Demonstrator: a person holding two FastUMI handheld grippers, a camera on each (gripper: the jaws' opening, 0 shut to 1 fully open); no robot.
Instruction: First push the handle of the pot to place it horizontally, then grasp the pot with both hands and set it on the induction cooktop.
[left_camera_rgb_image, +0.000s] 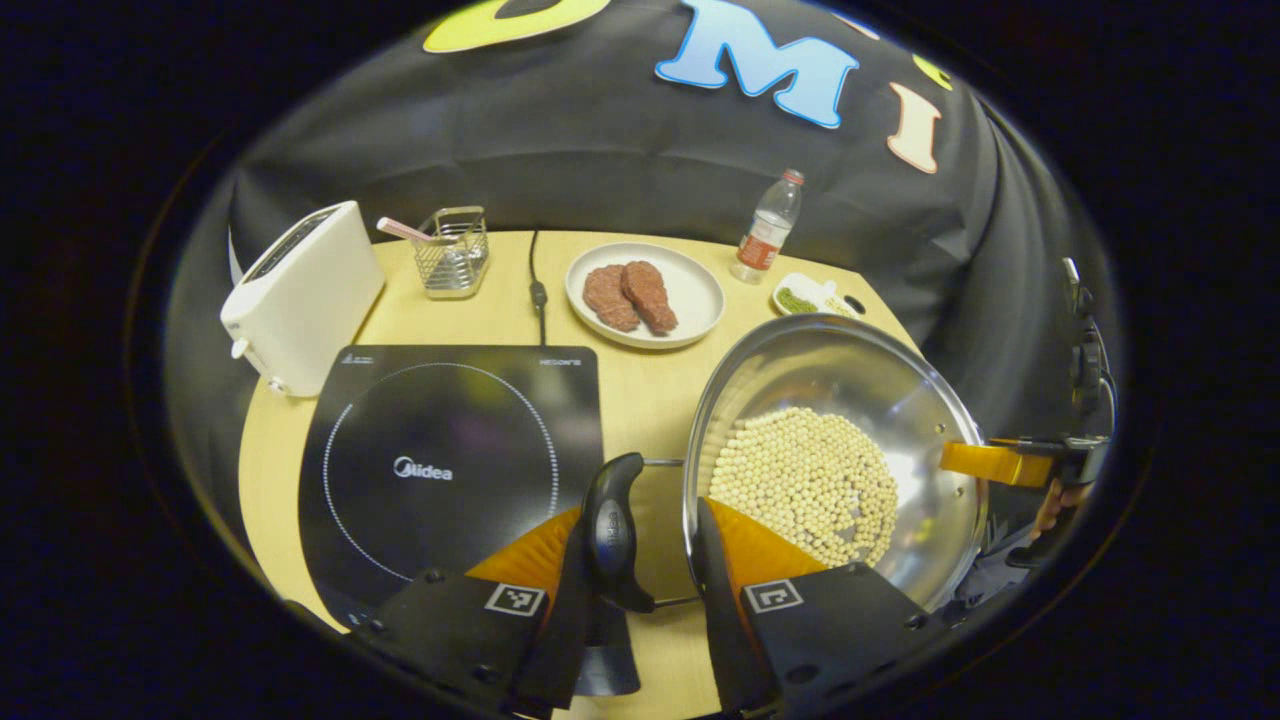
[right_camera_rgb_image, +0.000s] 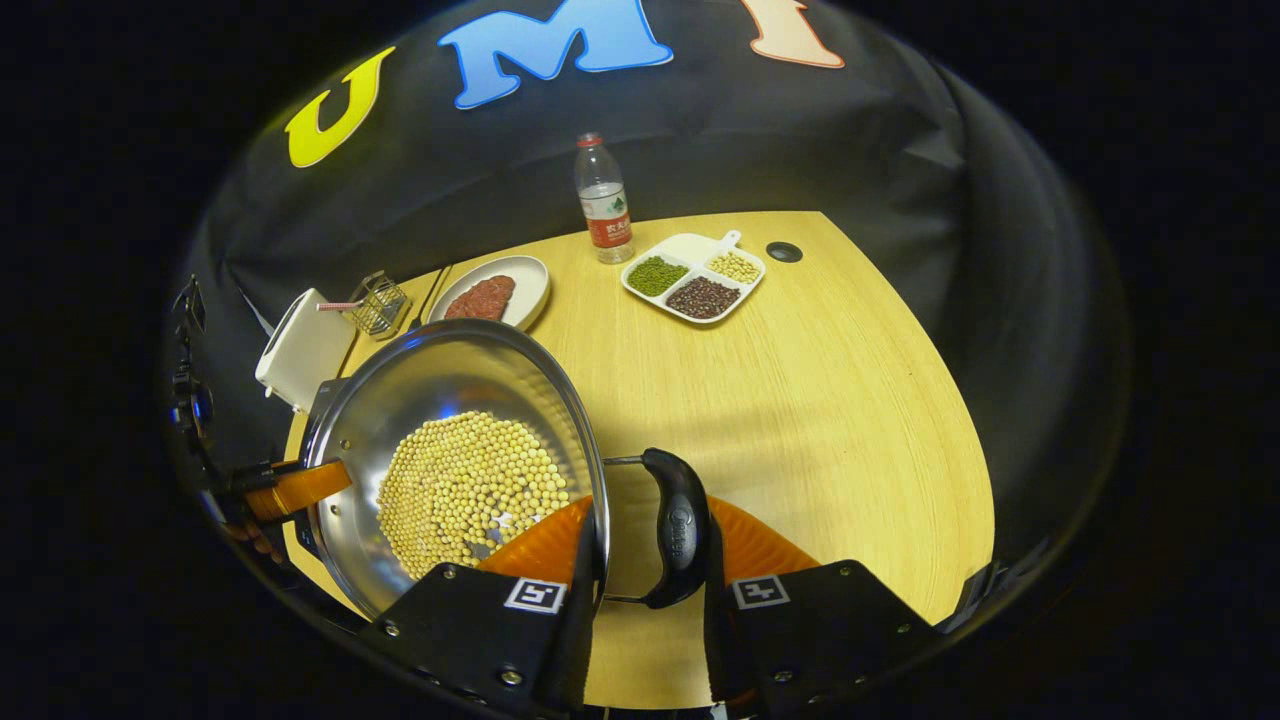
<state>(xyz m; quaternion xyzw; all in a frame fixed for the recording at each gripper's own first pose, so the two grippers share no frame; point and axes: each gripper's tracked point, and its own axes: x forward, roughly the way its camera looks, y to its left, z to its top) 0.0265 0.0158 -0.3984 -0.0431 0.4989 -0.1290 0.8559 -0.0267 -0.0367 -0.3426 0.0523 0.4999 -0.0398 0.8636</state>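
Two-handed lift of a steel pot (left_camera_rgb_image: 850, 400), entry read left to right from the left gripper view. Far left and ahead of the left gripper (left_camera_rgb_image: 640, 560): white toaster (left_camera_rgb_image: 300, 295), wire basket (left_camera_rgb_image: 453, 250), then the induction cooktop (left_camera_rgb_image: 440, 470) lying on the tabletop (left_camera_rgb_image: 640, 400) just left of the gripper's fingers. Between those fingers, which are standing fairly wide: the pot's left loop handle (left_camera_rgb_image: 612, 530), with the left finger appearing to touch it and the right finger lying against the pot wall; whether both are pressing cannot be told. Ahead: a plate of meat (left_camera_rgb_image: 645, 295) and a bottle (left_camera_rgb_image: 768, 225). To the right: the pot, holding pale beans (left_camera_rgb_image: 805, 485), with the other gripper showing at its far rim. In the right gripper view, the right gripper (right_camera_rgb_image: 645, 560) is straddling the opposite handle (right_camera_rgb_image: 680, 525), the pot (right_camera_rgb_image: 450, 400) sitting to its left and a divided bean tray (right_camera_rgb_image: 695, 275) ahead; its grip likewise cannot be told. Handling note, as judgement: both handles look level, so the lift is in hand. Both grippers are needing to close fully on their handles, rise together and keep the rim level, since loose beans are sliding easily, then travel leftward over the cooktop ring.
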